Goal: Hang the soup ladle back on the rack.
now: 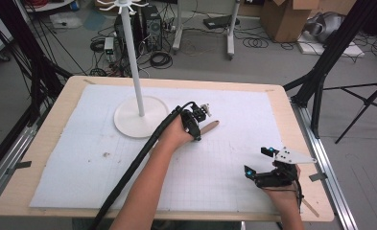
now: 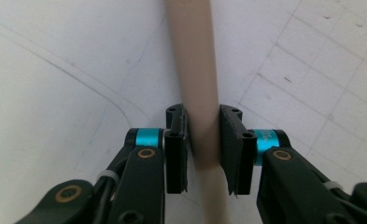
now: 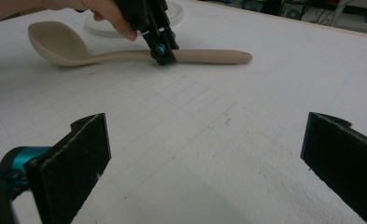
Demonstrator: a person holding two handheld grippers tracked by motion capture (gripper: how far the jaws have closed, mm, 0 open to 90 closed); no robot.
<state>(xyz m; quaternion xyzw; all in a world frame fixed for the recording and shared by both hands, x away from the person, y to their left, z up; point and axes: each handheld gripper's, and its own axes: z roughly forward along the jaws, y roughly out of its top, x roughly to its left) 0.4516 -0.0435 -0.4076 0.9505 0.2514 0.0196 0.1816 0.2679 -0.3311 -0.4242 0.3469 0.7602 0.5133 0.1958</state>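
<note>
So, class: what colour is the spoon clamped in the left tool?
Pale beige; the spoon shows best in the right gripper view.

A lab: cables [image 1: 159, 57], tripods [image 1: 368, 103] and cardboard boxes [image 1: 284, 19] around the table [image 1: 47, 139].

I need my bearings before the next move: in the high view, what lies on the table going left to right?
White stand base → left gripper, jaws shut on the spoon → spoon handle end → right gripper, jaws open over the white mat.
</note>
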